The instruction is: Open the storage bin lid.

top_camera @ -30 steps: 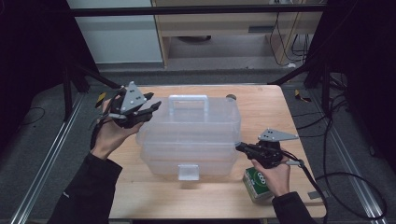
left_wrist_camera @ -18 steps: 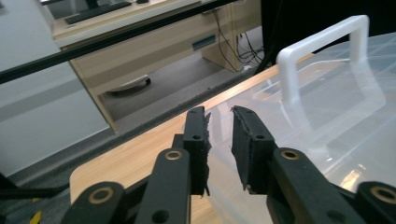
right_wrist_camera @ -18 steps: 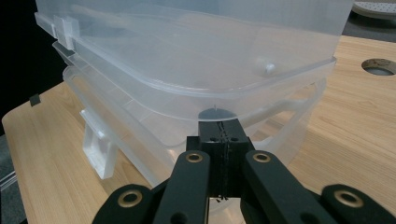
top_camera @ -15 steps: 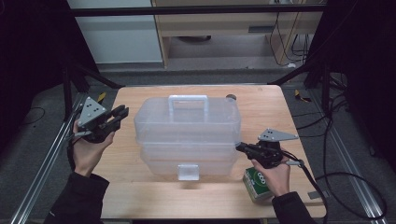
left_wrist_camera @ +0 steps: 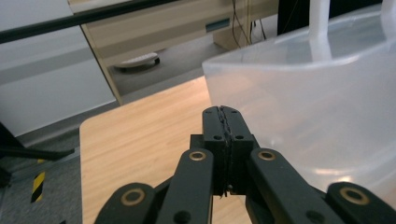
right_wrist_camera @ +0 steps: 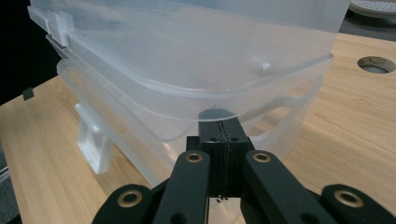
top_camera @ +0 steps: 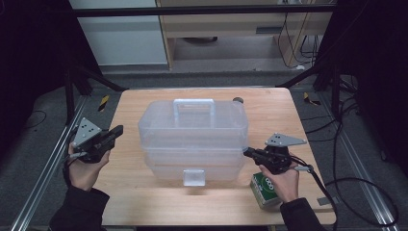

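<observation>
Storage box (top_camera: 192,139) mid-table (top_camera: 144,202), left gripper (top_camera: 113,134) to its left, right gripper (top_camera: 249,153) at its right corner

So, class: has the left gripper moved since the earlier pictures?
Yes. The left gripper has swung from above the clear box's left corner out and down to the table's left edge, its jaws having just closed on nothing.

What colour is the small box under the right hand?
Green with white markings, on the small box; clearest in the high view.
</observation>
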`<action>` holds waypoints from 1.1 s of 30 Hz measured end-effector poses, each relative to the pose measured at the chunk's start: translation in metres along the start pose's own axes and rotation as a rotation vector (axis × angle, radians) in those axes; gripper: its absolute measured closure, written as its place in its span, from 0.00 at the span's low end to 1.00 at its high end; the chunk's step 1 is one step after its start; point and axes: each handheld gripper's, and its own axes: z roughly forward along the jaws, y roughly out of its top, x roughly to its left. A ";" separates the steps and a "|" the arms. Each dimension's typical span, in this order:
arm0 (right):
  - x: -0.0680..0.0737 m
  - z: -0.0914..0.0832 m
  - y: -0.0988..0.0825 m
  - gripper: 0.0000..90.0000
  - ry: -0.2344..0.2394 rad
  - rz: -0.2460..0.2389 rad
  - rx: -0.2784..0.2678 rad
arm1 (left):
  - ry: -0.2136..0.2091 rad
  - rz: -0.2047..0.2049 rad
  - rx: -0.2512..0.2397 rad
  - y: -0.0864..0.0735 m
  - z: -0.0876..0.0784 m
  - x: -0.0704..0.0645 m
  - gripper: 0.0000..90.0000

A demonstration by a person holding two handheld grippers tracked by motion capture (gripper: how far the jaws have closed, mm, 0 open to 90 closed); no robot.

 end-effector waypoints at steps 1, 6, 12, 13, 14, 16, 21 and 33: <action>0.000 0.000 0.000 1.00 -0.001 -0.001 0.001 | 0.000 0.001 0.005 -0.002 0.000 0.000 0.99; 0.000 0.000 -0.001 1.00 -0.003 0.000 0.001 | -0.044 -0.005 0.038 -0.018 0.002 -0.003 0.99; 0.000 0.000 0.000 1.00 -0.004 0.001 0.002 | -0.075 0.022 0.103 -0.028 0.014 -0.010 0.99; 0.000 0.000 0.000 1.00 -0.003 0.001 0.002 | -0.084 0.022 0.108 -0.029 0.015 -0.011 0.99; 0.000 0.000 0.000 1.00 -0.002 0.002 0.002 | -0.092 0.022 0.112 -0.030 0.016 -0.011 0.99; 0.000 0.000 0.000 1.00 -0.001 0.003 0.002 | -0.111 0.018 0.123 -0.032 0.019 -0.013 0.99; 0.000 0.000 0.000 1.00 -0.001 0.004 0.003 | -0.159 0.032 0.144 -0.036 0.025 -0.018 0.99; 0.000 0.000 0.000 1.00 0.000 0.007 0.000 | -0.248 0.008 0.107 -0.033 0.028 -0.027 0.99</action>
